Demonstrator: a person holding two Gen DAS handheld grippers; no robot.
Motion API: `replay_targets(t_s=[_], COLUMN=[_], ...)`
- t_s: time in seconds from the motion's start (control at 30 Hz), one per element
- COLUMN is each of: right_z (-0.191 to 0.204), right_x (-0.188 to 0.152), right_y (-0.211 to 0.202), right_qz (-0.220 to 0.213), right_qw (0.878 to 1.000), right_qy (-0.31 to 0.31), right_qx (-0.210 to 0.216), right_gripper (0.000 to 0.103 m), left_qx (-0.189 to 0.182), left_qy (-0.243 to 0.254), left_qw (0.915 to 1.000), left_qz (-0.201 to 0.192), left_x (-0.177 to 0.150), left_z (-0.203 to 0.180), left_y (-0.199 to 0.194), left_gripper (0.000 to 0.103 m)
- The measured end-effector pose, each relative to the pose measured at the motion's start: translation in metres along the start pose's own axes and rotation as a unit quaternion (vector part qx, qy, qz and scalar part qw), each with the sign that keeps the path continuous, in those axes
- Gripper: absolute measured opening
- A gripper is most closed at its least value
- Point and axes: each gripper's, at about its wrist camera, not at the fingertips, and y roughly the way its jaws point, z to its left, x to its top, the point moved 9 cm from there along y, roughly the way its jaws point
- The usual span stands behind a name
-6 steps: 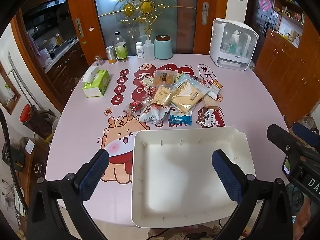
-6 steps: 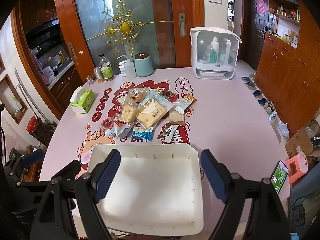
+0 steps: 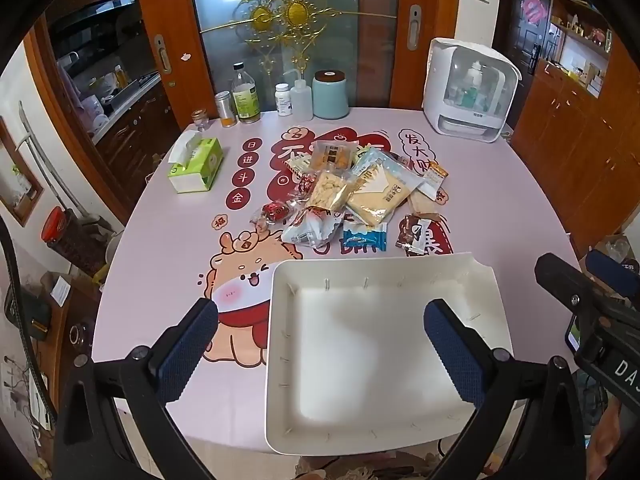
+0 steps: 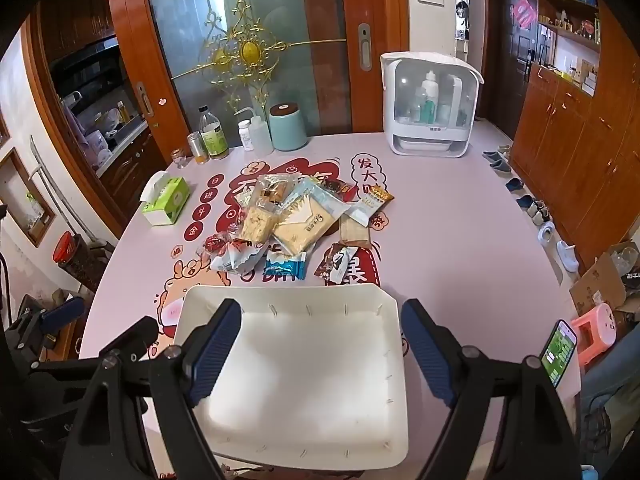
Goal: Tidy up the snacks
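While the white tray (image 3: 384, 360) sat empty at the near edge of the counter (image 3: 160, 248), the snacks (image 3: 360, 196) lay in a loose heap just beyond its far rim. Both tools hovered above the tray, tilted downward. The left gripper (image 3: 320, 344) was spread wide with nothing between its pads; the right gripper (image 4: 320, 344) was likewise released and empty. Trouble seemed likeliest at the first pick. The packets overlapped, so a pinch on the large yellow packet (image 3: 376, 196) could drag neighbours along or scatter the small red candy (image 3: 276, 211) toward the counter edge. Glossy film might also slip from the pads. The tray overhung the near edge slightly, so a careless nudge could tip it off.
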Motion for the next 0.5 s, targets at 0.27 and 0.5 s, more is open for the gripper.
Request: replay_targets(t_s=[0.27,0.5], right_z=[0.0027,0.0036], right_x=[-0.0059,-0.0057], right_y=[0.0030,0.0021], right_qz=[0.000,0.011], right_qw=[1.000,1.000], right_qy=[-0.004,-0.005], right_qx=[-0.001,-0.006], right_gripper=[0.083,0.083], left_qx=[-0.003,0.003], left_qy=[-0.005,-0.011], left_qw=[1.0000,0.9999], left_qz=[0.000,0.002], left_x=[-0.0040,0.0002], left_z=[0.0100,0.0086], left_y=[0.0018,0.0000], left_gripper=[0.102,0.102])
